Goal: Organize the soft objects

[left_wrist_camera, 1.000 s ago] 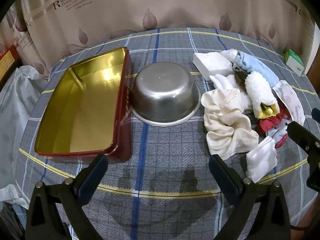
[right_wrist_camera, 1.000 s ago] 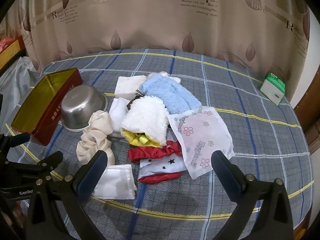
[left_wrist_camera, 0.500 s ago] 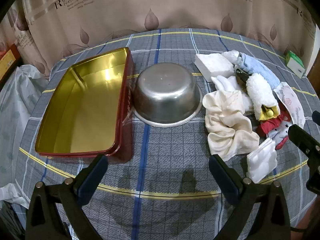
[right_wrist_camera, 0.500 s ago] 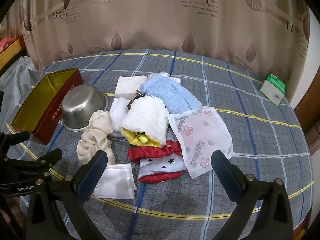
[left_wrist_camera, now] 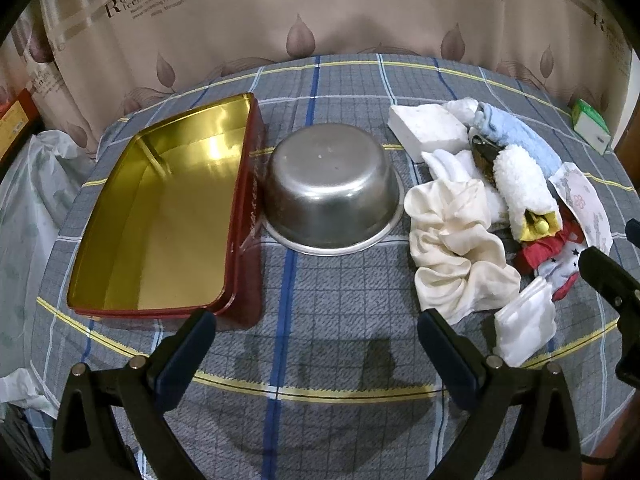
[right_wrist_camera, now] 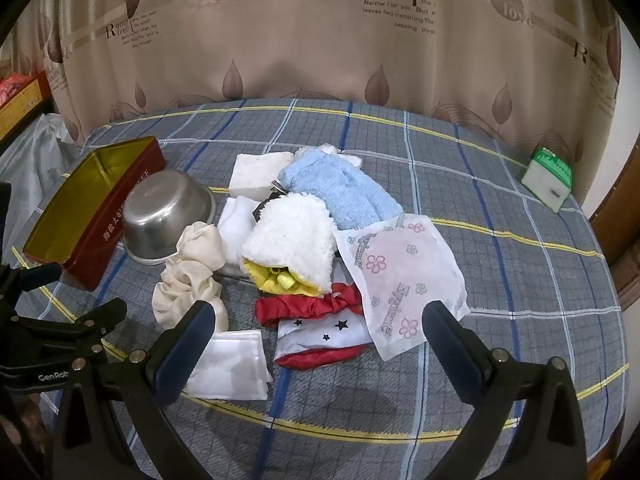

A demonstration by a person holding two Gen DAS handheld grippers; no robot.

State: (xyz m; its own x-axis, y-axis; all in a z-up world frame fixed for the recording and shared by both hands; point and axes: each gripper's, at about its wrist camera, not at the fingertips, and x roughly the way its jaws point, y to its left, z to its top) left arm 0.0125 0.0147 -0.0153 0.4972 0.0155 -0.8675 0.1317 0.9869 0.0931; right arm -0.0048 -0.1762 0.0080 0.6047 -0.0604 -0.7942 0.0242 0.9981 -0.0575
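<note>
A heap of soft things lies on the plaid tablecloth: a cream cloth [left_wrist_camera: 452, 240] [right_wrist_camera: 192, 268], a white fluffy piece [right_wrist_camera: 292, 240] [left_wrist_camera: 520, 188], a light blue towel [right_wrist_camera: 340, 192], a red starred fabric [right_wrist_camera: 320, 320], a flowered wipe packet [right_wrist_camera: 400, 276], a folded white cloth [right_wrist_camera: 232, 364] [left_wrist_camera: 524, 324] and a white sponge block [left_wrist_camera: 428, 132]. An open red tin [left_wrist_camera: 160, 216] with a gold inside sits at left, beside an upturned steel bowl [left_wrist_camera: 332, 192]. My left gripper [left_wrist_camera: 316, 348] is open over bare cloth. My right gripper [right_wrist_camera: 316, 336] is open just short of the heap.
A green and white box [right_wrist_camera: 548, 178] stands near the table's far right edge. A leaf-patterned curtain [right_wrist_camera: 320, 40] hangs behind the table. A pale plastic bag [left_wrist_camera: 28, 184] sits off the left edge. The left gripper's body [right_wrist_camera: 48, 344] shows at the lower left of the right wrist view.
The left wrist view has shifted slightly, so tin and bowl sit a little further right and lower in frame. Both grippers stay open, and nothing on the table has moved.
</note>
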